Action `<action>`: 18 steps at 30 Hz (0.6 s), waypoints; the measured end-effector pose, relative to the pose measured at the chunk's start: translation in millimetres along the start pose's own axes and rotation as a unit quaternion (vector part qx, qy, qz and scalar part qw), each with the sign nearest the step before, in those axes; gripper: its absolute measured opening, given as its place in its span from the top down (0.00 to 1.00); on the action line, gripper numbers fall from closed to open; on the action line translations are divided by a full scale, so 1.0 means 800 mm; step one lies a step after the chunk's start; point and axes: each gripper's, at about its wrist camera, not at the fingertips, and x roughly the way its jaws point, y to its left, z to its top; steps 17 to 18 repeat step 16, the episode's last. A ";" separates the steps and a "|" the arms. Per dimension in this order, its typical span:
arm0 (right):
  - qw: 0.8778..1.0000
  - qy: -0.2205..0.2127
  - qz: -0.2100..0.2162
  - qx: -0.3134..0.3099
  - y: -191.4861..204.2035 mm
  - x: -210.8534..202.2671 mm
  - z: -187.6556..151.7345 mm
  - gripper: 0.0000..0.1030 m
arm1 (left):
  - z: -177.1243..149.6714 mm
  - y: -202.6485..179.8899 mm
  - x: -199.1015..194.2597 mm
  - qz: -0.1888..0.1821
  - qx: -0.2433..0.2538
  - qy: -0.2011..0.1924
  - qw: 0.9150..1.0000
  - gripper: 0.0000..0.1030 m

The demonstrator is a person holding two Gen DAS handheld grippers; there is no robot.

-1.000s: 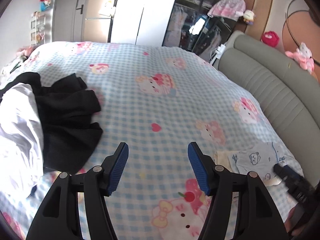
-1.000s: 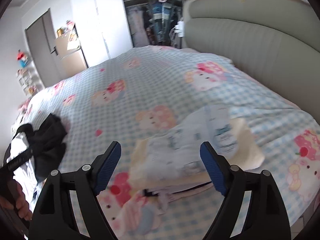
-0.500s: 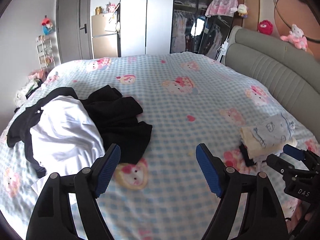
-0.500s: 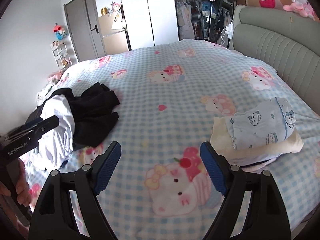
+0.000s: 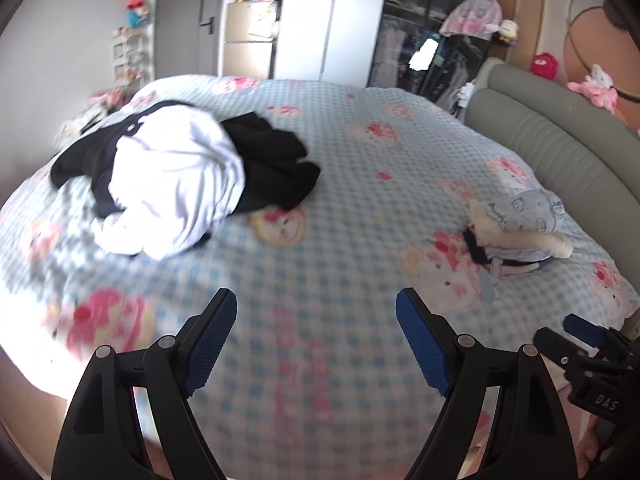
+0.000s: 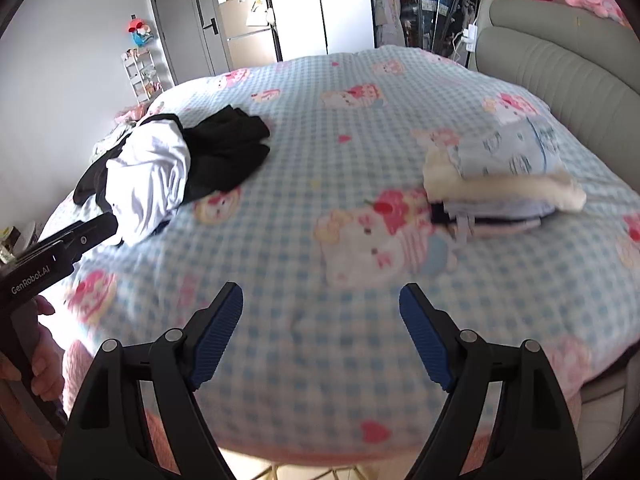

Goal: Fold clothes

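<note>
left gripper (image 5: 316,338): jaws wide apart, empty | right gripper (image 6: 321,334): jaws wide apart, empty | unfolded clothes (image 5: 176,184): near left edge of bed (image 5: 360,184) | folded pile (image 6: 508,176): near headboard (image 6: 560,64) edge

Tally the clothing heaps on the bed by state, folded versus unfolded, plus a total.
Folded stack: 1, pale blue print on top, cream beneath
Unfolded heap: 1, white garment tangled with black clothes
Total: 2 groups

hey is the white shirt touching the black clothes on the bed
Touching. In the left wrist view the white shirt lies bunched against and partly over the black clothes, with no bedspread showing between them.
</note>
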 end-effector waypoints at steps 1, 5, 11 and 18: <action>1.000 0.001 -0.003 0.003 -0.001 -0.006 -0.009 0.20 | -0.011 -0.001 -0.004 0.006 -0.003 0.004 1.000 0.19; 1.000 0.006 -0.007 0.002 -0.003 -0.022 -0.037 0.20 | -0.053 -0.011 -0.018 0.015 0.006 0.019 1.000 0.19; 1.000 0.023 -0.009 -0.004 -0.001 -0.008 -0.056 0.20 | -0.077 -0.017 -0.010 0.014 0.020 0.037 0.999 0.19; 0.999 0.026 -0.011 -0.017 0.002 -0.002 -0.058 0.20 | -0.073 -0.024 -0.008 0.012 0.032 0.034 0.999 0.18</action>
